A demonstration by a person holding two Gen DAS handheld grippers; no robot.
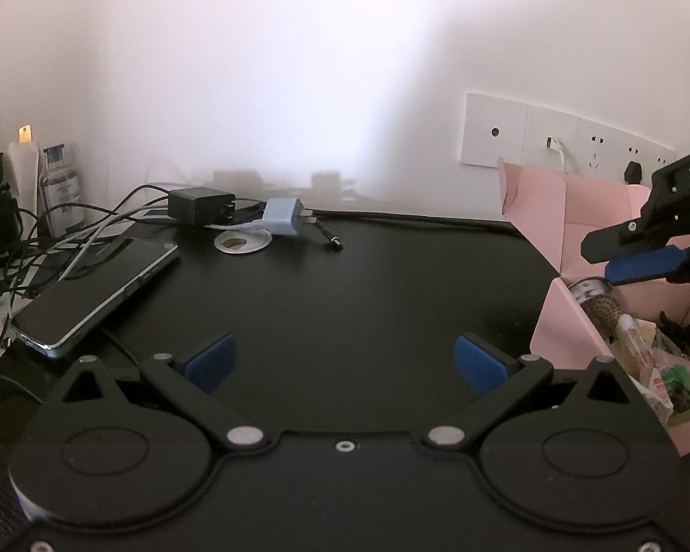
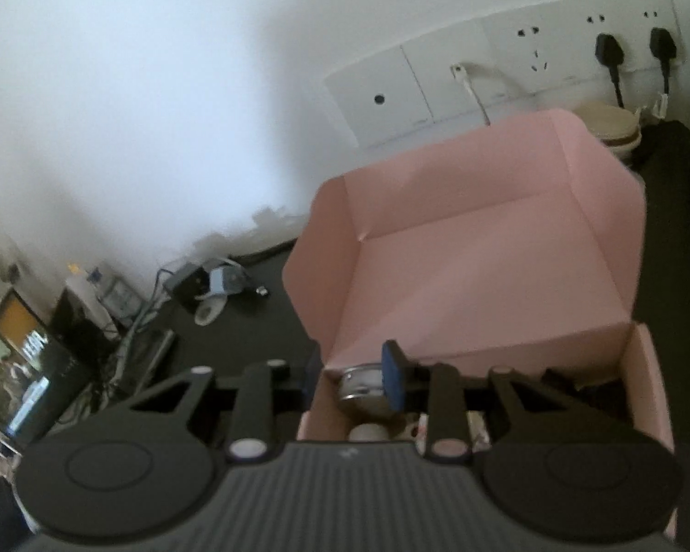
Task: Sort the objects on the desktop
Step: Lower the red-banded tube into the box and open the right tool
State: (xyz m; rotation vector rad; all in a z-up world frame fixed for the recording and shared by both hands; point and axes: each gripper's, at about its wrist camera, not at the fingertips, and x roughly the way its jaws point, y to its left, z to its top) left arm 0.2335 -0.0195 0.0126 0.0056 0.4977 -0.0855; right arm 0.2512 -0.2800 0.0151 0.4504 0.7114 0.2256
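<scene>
A pink cardboard box (image 2: 483, 276) stands open on the black desk (image 1: 345, 285), holding a metal strainer (image 2: 361, 386) and several small packets (image 1: 653, 363). My right gripper (image 2: 352, 375) hovers over the box's near left corner with its jaws a little apart. The strainer lies just beneath and between the blue pads (image 2: 393, 382), which do not seem to press on it. The left wrist view shows the right gripper (image 1: 605, 260) above the box (image 1: 570, 322). My left gripper (image 1: 345, 363) is wide open and holds nothing above the desk. A phone (image 1: 96, 290), a black adapter (image 1: 200, 206) and a blue charger (image 1: 283, 221) lie at the back left.
Tangled cables (image 1: 46, 239) and a bottle (image 1: 62, 193) crowd the left edge. A round cable grommet (image 1: 243, 242) sits by the charger. Wall sockets (image 1: 552, 138) with plugs run behind the box. A beige lidded bowl (image 2: 612, 124) stands behind it, and a screen (image 2: 27, 382) at the far left.
</scene>
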